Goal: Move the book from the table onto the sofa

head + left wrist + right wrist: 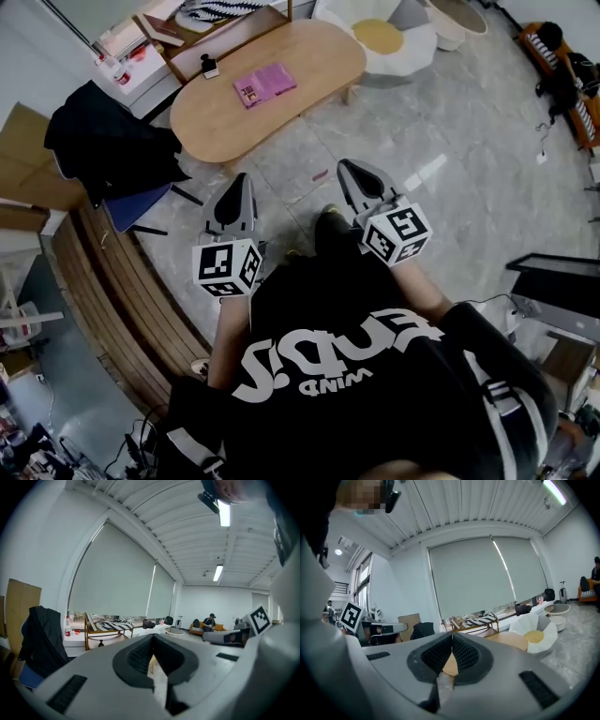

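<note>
A pink book (264, 84) lies flat on the oval wooden table (300, 56) ahead of me in the head view. My left gripper (240, 178) and right gripper (347, 166) hover side by side over the floor, short of the table's near edge, both pointing toward it. Both are shut with nothing between the jaws. In the left gripper view the left gripper (153, 636) has its tips together. The right gripper (451, 633) is likewise shut, with the table (511, 641) just beyond it. A white petal-shaped sofa (384, 37) with a yellow cushion stands past the table's right end.
A chair draped with a black jacket (103, 141) stands left of the table. A small black object (208, 66) sits on the table's left part. A wooden rack (202, 23) with striped cloth is behind it. A person (210, 621) sits on a far orange couch.
</note>
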A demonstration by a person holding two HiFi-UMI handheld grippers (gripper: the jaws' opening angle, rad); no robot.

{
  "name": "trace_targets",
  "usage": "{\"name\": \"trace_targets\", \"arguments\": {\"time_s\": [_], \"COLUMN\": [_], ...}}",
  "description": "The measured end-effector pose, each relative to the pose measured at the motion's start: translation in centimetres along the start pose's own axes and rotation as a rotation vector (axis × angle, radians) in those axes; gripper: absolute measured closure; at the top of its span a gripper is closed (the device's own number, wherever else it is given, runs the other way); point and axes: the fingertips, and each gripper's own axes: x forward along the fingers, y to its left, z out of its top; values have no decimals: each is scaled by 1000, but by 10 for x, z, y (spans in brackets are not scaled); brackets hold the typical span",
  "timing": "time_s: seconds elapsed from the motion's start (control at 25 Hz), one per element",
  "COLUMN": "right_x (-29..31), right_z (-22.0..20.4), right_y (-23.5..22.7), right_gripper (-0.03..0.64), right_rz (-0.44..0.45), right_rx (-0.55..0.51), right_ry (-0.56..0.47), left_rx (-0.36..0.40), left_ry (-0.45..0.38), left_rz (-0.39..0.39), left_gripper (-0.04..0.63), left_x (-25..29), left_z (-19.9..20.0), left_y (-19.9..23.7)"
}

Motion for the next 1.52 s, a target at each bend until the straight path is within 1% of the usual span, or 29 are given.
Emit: {"name": "trace_targets", "arguments": {"time_s": [0.24, 0.52, 0.76, 1.0, 1.2, 1.36, 1.52], "right_x": [9, 54, 94, 142, 173, 193, 216], "right_z": [6, 17, 23, 40, 52, 61, 72], "right_y": [-9, -35, -68, -96, -123, -144, -165], "right_gripper": [615, 615, 615, 615, 615, 615, 615], "right_rz": [-2, 19, 38, 60, 69, 86, 115], "right_rx": [-1, -15, -9, -4, 20, 28, 31], "right_ry": [-1, -3, 16, 26, 34, 43, 45], "left_rx": [-11, -11, -24, -41, -52, -58, -69], "left_ry": [4, -9, -17, -10, -4, 0, -3], "left_rz": [-3, 29, 56, 55, 67, 87, 124], "left_gripper": [588, 588, 588, 588, 588, 588, 588], "left_x": [14, 53, 98, 145, 183, 210, 231], "left_z": [1, 6, 14, 27, 36, 43, 49], "left_y": [3, 26, 45, 64, 75, 79, 84]}}
